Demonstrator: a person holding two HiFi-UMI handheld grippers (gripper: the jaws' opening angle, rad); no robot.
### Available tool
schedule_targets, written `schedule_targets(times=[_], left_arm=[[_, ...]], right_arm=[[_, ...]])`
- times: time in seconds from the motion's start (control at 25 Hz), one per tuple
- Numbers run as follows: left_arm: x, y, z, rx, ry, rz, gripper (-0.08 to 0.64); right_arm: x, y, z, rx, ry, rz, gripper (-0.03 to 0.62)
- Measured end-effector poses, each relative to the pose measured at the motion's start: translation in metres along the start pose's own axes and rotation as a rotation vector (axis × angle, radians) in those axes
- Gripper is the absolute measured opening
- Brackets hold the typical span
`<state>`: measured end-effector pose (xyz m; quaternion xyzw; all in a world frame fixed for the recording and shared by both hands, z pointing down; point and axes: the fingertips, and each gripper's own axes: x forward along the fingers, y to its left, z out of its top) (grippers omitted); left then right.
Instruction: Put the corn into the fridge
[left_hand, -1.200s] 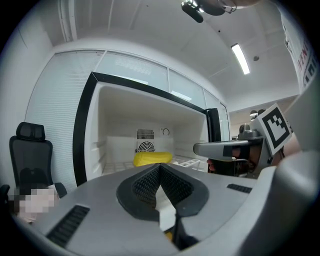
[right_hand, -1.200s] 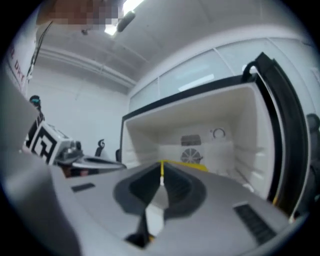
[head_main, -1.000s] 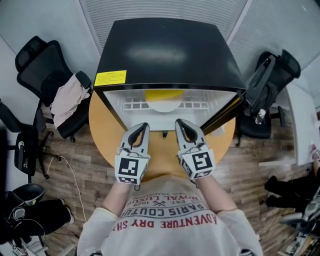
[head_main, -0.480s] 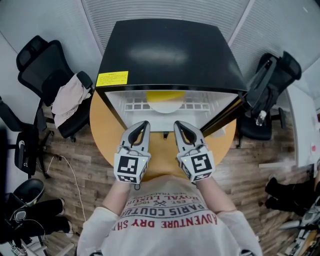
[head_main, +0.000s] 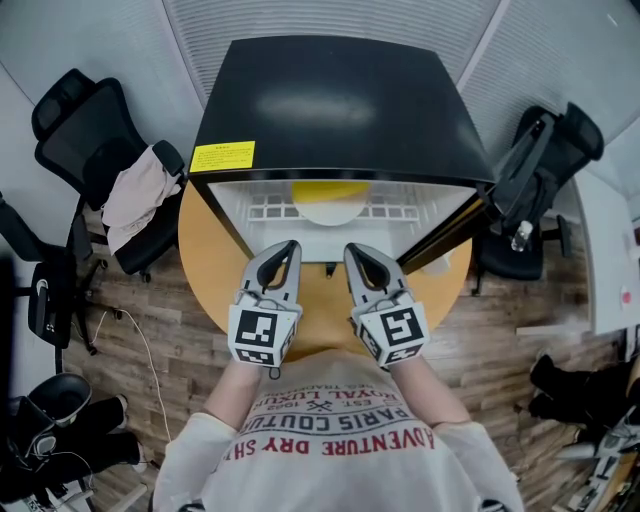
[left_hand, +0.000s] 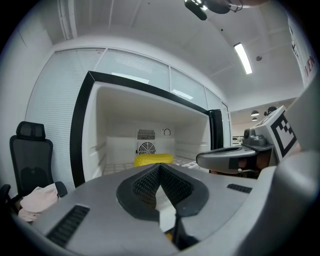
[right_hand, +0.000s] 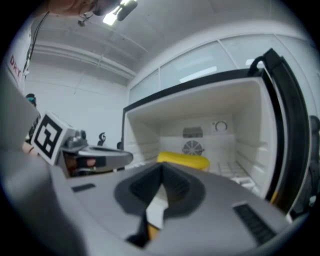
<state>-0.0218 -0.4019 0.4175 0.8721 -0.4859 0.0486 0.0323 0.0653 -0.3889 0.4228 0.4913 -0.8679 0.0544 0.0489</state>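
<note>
Slightly nearer its partner than a second ago, the right hand-held gripper (head_main: 355, 250) is otherwise as before; the left hand-held gripper (head_main: 285, 250), the fridge (head_main: 330, 100) and its contents have not shifted. Both hand-held grippers are held side by side over the round wooden table (head_main: 210, 260), pointing into the fridge's open front. The left gripper view shows that gripper's jaws closed tip to tip with nothing between them. The right gripper view shows the same for the right one: jaws fully together and empty.

The corn (head_main: 328, 188), a yellow cob, lies inside the white fridge compartment on the wire shelf, toward the back wall and in front of the round fan grille (left_hand: 146, 148). It is well apart from both grippers.

The fridge door (head_main: 445, 235) stands swung open at the right. A yellow label (head_main: 222, 156) sits on the fridge's front left corner. Black office chairs flank the table, the left chair (head_main: 70, 120) draped with a pale cloth (head_main: 135, 195).
</note>
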Motion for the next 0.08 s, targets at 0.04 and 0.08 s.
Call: schedule_targets(times=[0.04,0.08], left_arm=[[0.0004,-0.0002,-0.0006,-0.002,0.003,0.000,0.025],[0.0008,-0.0004,-0.0011,-0.005,0.005,0.000,0.025]], right_arm=[[0.0002,0.0006,-0.0001,0.001,0.002,0.001,0.029],[0.0003,0.0012,-0.0002,0.003,0.004,0.002,0.029]])
